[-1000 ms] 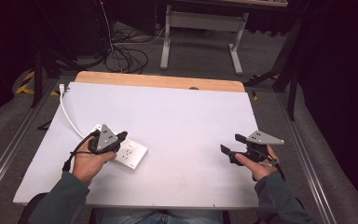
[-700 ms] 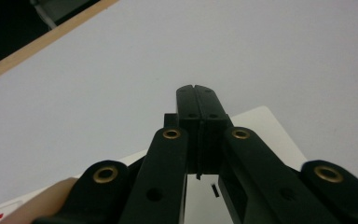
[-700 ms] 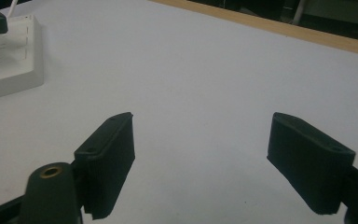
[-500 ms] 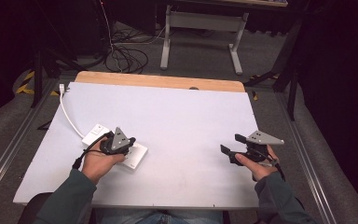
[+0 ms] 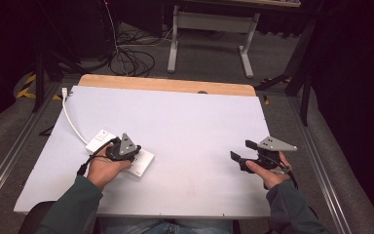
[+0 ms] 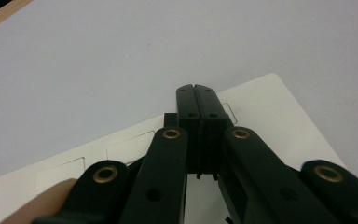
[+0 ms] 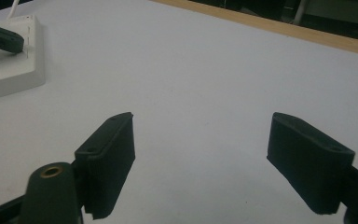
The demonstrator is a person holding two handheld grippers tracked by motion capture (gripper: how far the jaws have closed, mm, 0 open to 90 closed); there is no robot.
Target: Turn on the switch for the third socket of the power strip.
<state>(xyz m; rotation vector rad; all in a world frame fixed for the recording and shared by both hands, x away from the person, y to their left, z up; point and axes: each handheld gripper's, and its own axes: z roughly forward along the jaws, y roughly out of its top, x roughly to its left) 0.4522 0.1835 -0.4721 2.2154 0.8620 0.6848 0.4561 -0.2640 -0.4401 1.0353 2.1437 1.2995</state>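
Left gripper (image 5: 135, 155) shifted right along the white power strip (image 5: 143, 163), jaws closed.

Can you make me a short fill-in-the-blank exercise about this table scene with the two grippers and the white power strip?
1. The left gripper has its jaws ____ and sits over the white power strip.
2. The right gripper has its jaws ____ with nothing between them.
3. The power strip's cord is ____ in colour.
4. The power strip lies on the person's ____ side of the table.

Missing words: shut; open; white; left
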